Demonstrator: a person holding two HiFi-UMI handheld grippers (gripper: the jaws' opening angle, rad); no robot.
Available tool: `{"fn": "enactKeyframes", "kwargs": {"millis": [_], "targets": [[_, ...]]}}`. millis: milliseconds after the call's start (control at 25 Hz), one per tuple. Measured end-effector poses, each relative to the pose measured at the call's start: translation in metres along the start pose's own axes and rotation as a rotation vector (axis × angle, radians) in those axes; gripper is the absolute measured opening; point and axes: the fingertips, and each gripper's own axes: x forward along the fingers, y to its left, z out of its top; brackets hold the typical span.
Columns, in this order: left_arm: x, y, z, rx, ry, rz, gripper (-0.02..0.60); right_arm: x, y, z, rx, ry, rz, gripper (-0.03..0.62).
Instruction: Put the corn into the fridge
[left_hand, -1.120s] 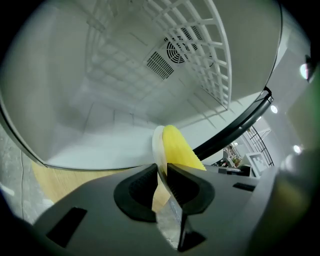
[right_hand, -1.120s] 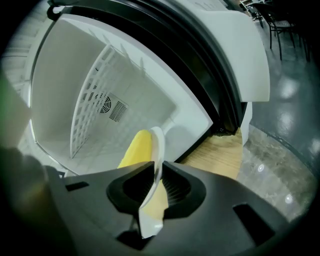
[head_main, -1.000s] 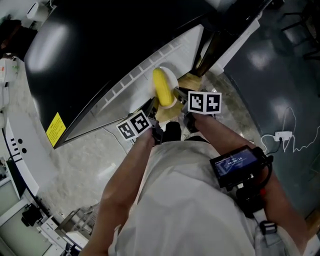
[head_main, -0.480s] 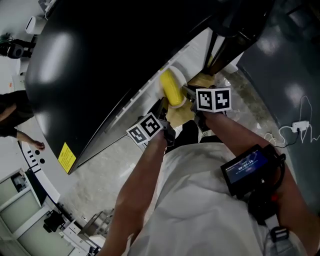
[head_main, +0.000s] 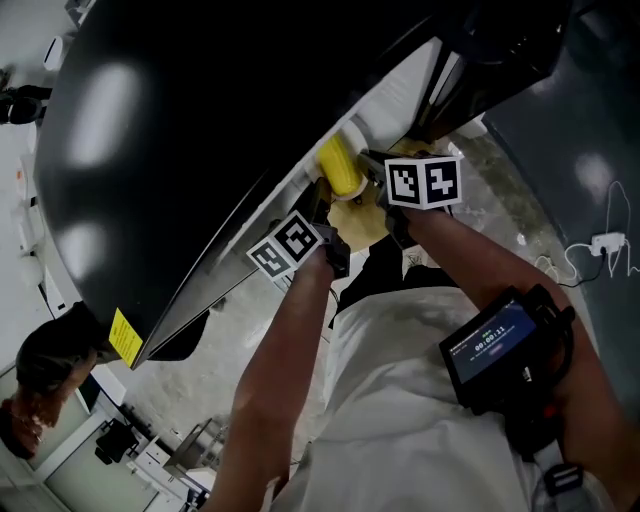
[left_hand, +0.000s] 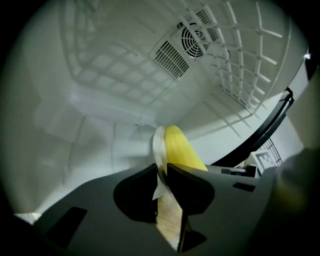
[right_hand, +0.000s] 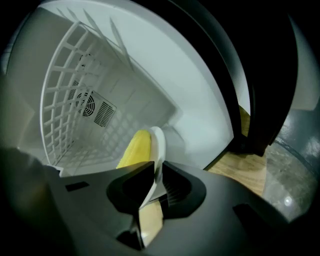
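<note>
Left gripper (left_hand: 161, 175): jaws closed tight on the thin white rim of a plate (left_hand: 157, 150), seen edge-on at lower centre of its own view. Only the rim's thickness keeps the jaws apart.

Right gripper (right_hand: 156, 172): jaws likewise clamped on the plate's rim, from the opposite side, at lower centre of its view. The plate is carried between the two.

Corn (left_hand: 180, 150): one yellow cob lying on the plate, just past the jaw tips. It sits right of the rim in the left gripper view and left of the rim in the right gripper view. In the head view it is at upper centre, between the two marker cubes and against the white edge of the opening.

Fridge (left_hand: 100, 100): white interior fills both gripper views. A wire shelf (left_hand: 245, 65) is at upper right in the left gripper view, with a round fan grille (left_hand: 195, 35) and a slotted vent on the back wall beside it. Plate and corn are inside the white compartment; I cannot tell whether the plate touches its floor.

Head view: a large black panel covers the upper left. A lit screen (head_main: 490, 345) is strapped to the right forearm at lower right.
</note>
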Motion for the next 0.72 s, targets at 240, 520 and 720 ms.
{"fn": "enactKeyframes", "kwargs": {"millis": [240, 520, 720], "targets": [[0.044, 0.027, 0.03, -0.025, 0.001, 0.033, 0.063, 0.053, -0.017, 0.031, 0.004, 0.008, -0.015, 0.052], [0.046, 0.039, 0.039, 0.052, 0.001, 0.091, 0.063, 0.068, -0.01, 0.034, -0.051, 0.016, -0.037, 0.052], [0.041, 0.041, 0.038, 0.08, 0.017, 0.137, 0.063, 0.067, -0.002, 0.037, -0.122, 0.04, -0.067, 0.052]]}}
